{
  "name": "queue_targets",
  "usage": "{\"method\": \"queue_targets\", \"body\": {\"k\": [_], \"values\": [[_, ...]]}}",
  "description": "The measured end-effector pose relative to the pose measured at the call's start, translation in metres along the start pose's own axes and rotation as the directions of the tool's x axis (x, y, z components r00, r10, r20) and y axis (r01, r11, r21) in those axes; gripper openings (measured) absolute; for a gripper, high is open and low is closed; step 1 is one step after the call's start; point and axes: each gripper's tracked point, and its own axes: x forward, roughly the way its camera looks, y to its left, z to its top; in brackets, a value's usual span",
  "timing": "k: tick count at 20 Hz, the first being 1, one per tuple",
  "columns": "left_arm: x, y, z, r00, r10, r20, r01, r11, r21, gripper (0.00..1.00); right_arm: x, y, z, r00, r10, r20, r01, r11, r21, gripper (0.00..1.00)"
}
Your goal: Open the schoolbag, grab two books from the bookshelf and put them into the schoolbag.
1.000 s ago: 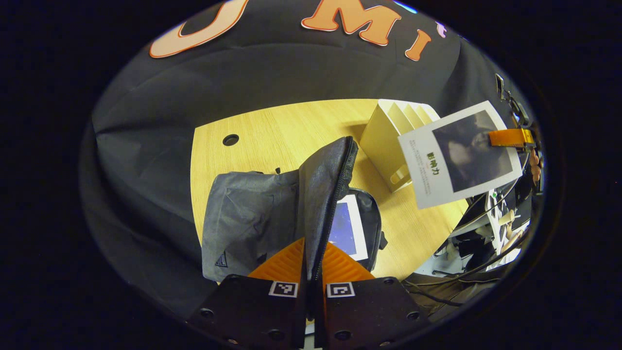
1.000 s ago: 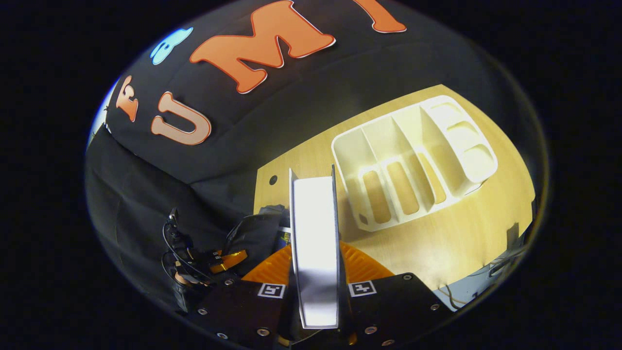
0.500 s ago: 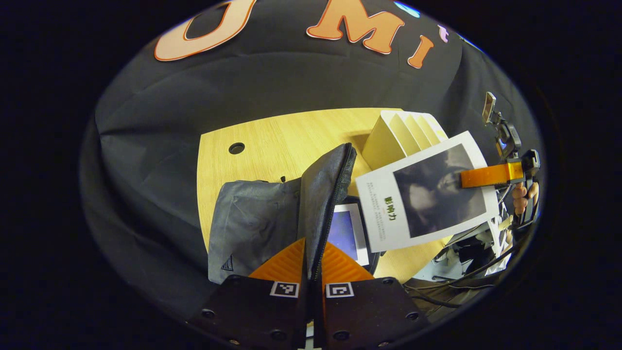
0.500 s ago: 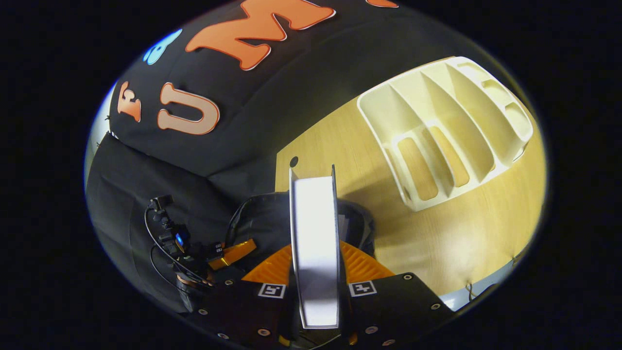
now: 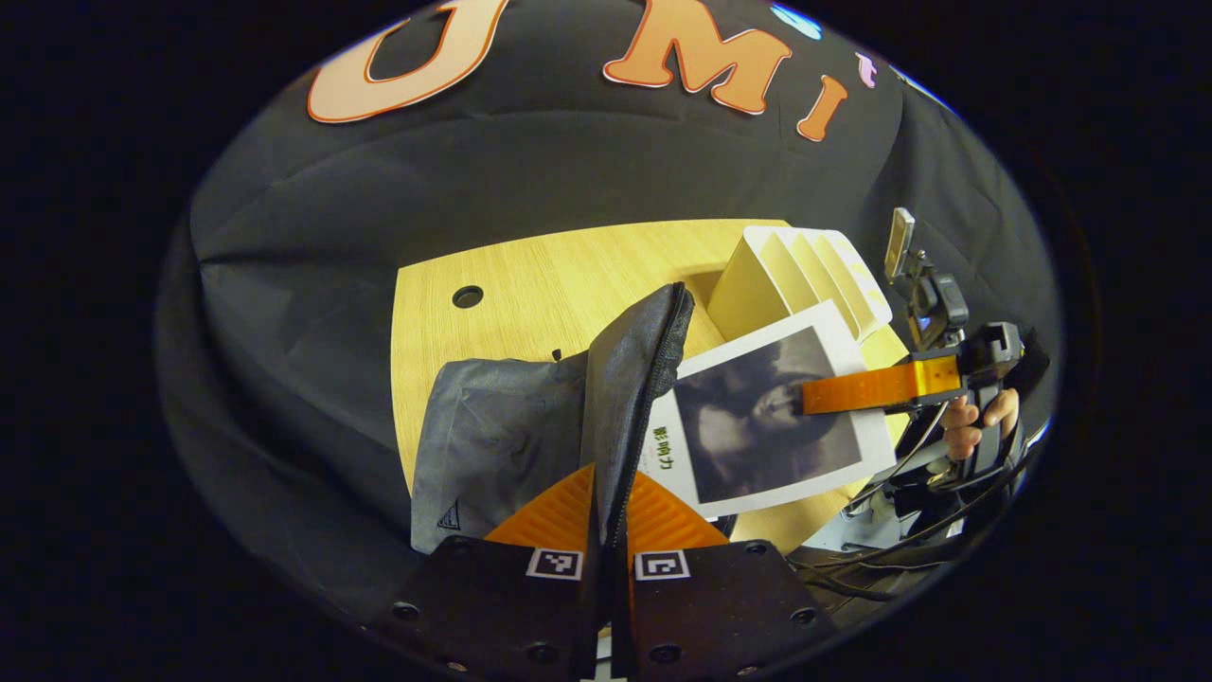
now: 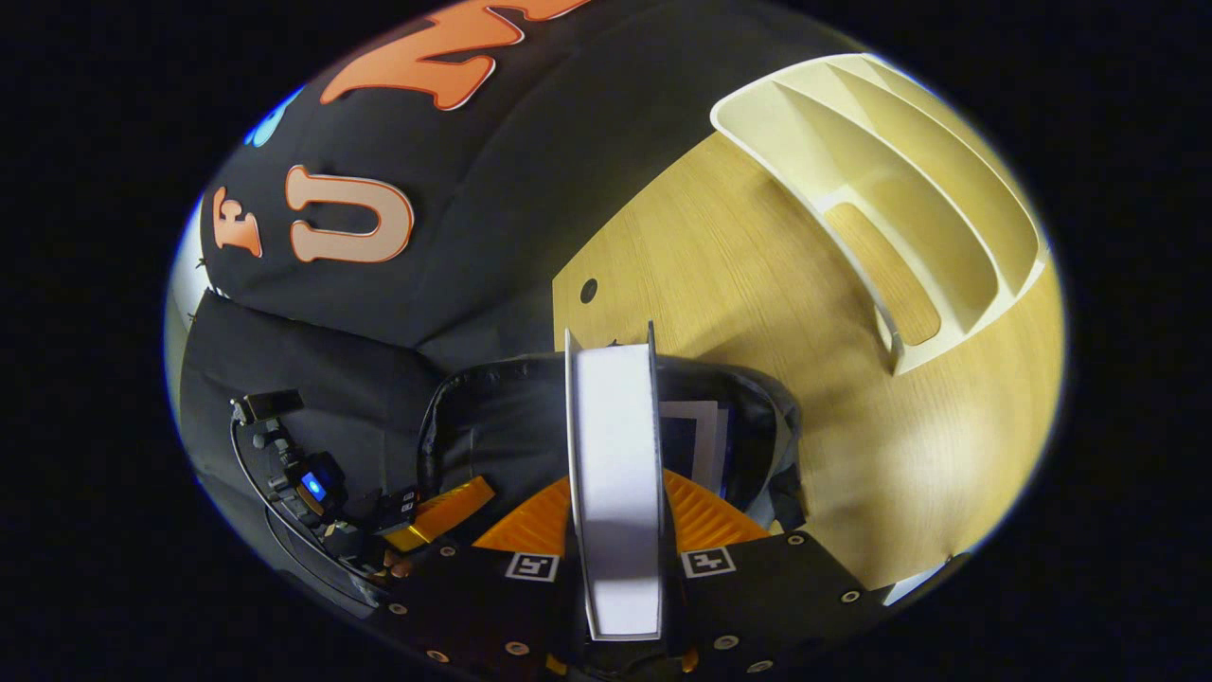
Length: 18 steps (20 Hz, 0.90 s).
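My left gripper (image 5: 606,483) is shut on the raised grey flap (image 5: 630,379) of the schoolbag (image 5: 492,445), holding it upright by its zipper edge. My right gripper (image 5: 810,400) is shut on a white book with a dark cover picture (image 5: 757,421); the book hangs just right of the flap, over the bag's mouth. In the right gripper view that book (image 6: 614,445) stands edge-on between the fingers of my right gripper (image 6: 615,488), above the open schoolbag (image 6: 483,426). Another book (image 6: 699,438) lies inside the bag. The left gripper (image 6: 445,497) shows at the bag's left.
The cream bookshelf (image 5: 791,270) with several dividers stands on the wooden table (image 5: 530,284) behind the bag, and its slots (image 6: 909,189) look vacant. A round cable hole (image 5: 467,296) is at the table's far left. Cables and a hand (image 5: 966,431) are at the right.
My right gripper has brought the book down and leftward from beside the bookshelf to the bag's opening, now covering the book inside in the left gripper view. The left gripper keeps holding the flap.
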Motion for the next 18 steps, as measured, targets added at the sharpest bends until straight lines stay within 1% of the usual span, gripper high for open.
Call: {"method": "queue_targets", "body": {"k": [3, 5, 8, 11, 13, 18], "values": [[-0.002, -0.001, 0.001, 1.000, 0.002, 0.004, -0.002, 1.000, 0.007, 0.06, 0.019, 0.007, -0.009, 0.999, 0.034, -0.008, -0.034, 0.999, 0.013, 0.32], [-0.002, -0.005, 0.001, 1.000, 0.000, 0.006, 0.000, 1.000, 0.004, 0.06, 0.030, 0.010, -0.017, 0.999, 0.038, -0.009, -0.038, 0.999, 0.027, 0.32], [-0.005, -0.016, 0.000, 1.000, -0.019, 0.016, 0.019, 1.000, 0.007, 0.06, 0.045, 0.016, -0.027, 0.998, 0.055, -0.004, -0.055, 0.998, 0.040, 0.32], [-0.007, -0.024, 0.006, 0.999, -0.027, 0.036, 0.027, 1.000, 0.013, 0.06, 0.049, 0.015, -0.032, 0.997, 0.072, 0.010, -0.073, 0.995, 0.065, 0.32], [-0.003, -0.034, 0.004, 0.998, -0.046, 0.030, 0.046, 0.999, 0.001, 0.06, 0.061, 0.018, -0.039, 0.997, 0.080, 0.020, -0.082, 0.993, 0.082, 0.32], [-0.001, -0.045, 0.003, 0.997, -0.064, 0.036, 0.063, 0.998, 0.017, 0.06, 0.088, 0.017, -0.045, 0.995, 0.096, 0.026, -0.098, 0.991, 0.093, 0.33]]}}
